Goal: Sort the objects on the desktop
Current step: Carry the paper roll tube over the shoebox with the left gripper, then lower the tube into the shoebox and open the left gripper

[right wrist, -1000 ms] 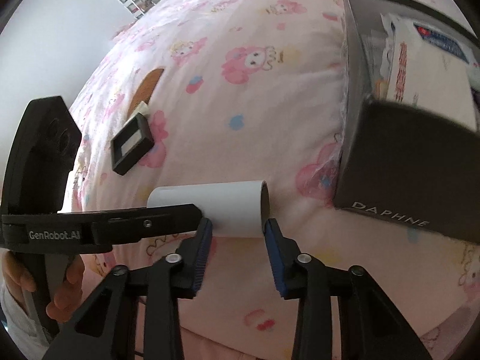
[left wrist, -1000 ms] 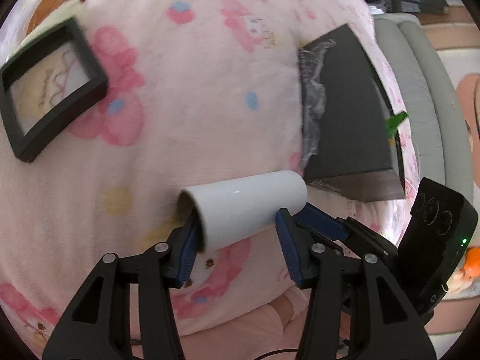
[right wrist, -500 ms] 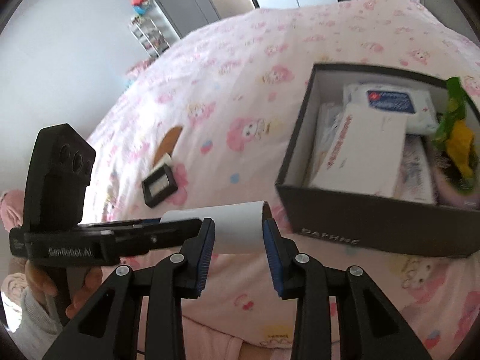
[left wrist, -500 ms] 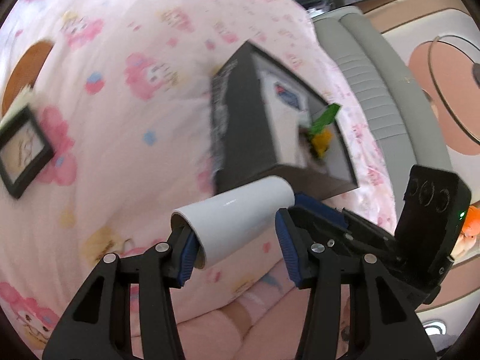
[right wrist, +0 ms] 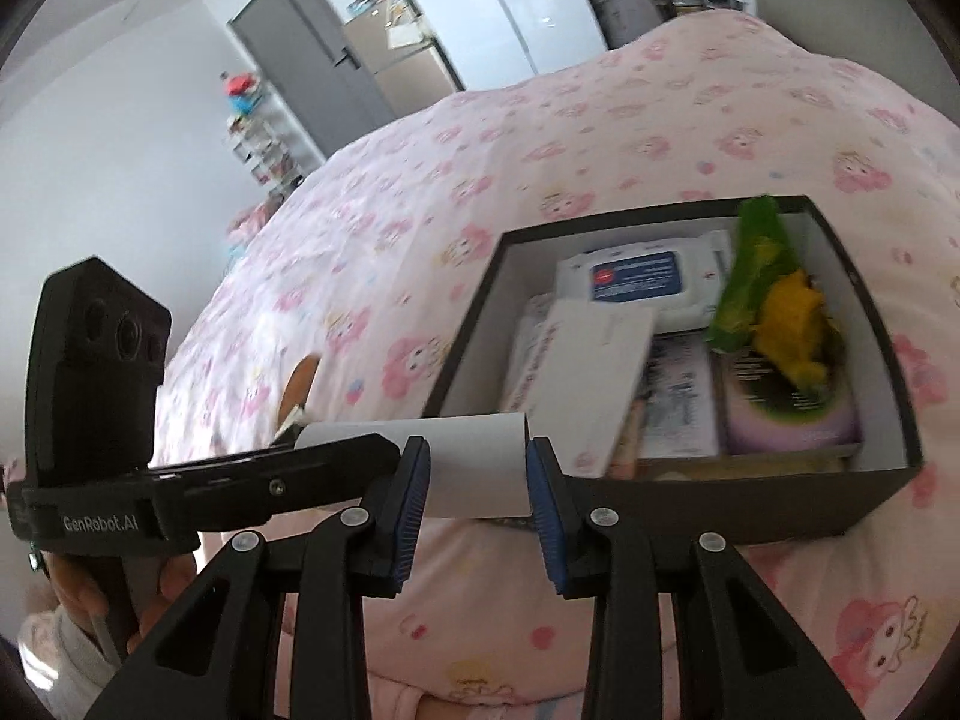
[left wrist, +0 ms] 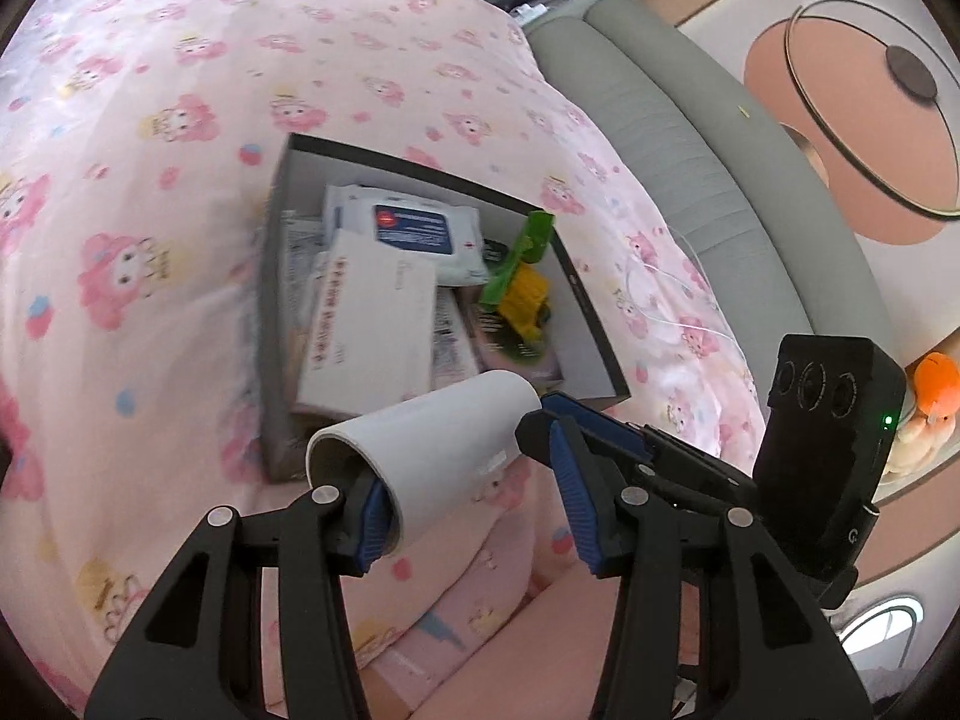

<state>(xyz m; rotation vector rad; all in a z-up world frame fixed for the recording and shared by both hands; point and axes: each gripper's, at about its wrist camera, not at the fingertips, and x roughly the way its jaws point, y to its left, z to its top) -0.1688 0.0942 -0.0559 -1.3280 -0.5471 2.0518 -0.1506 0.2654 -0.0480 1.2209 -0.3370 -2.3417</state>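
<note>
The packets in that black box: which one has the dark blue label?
The white wipes pack at the box's far end; the flat white carton overlapping it carries only pink print along one edge.

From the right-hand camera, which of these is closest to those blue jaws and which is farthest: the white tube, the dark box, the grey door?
1. White tube: right between the right gripper jaws, its other end in the left gripper.
2. Dark box: just beyond, to the right, on the pink bedspread.
3. Grey door: far across the room, upper left.
</note>
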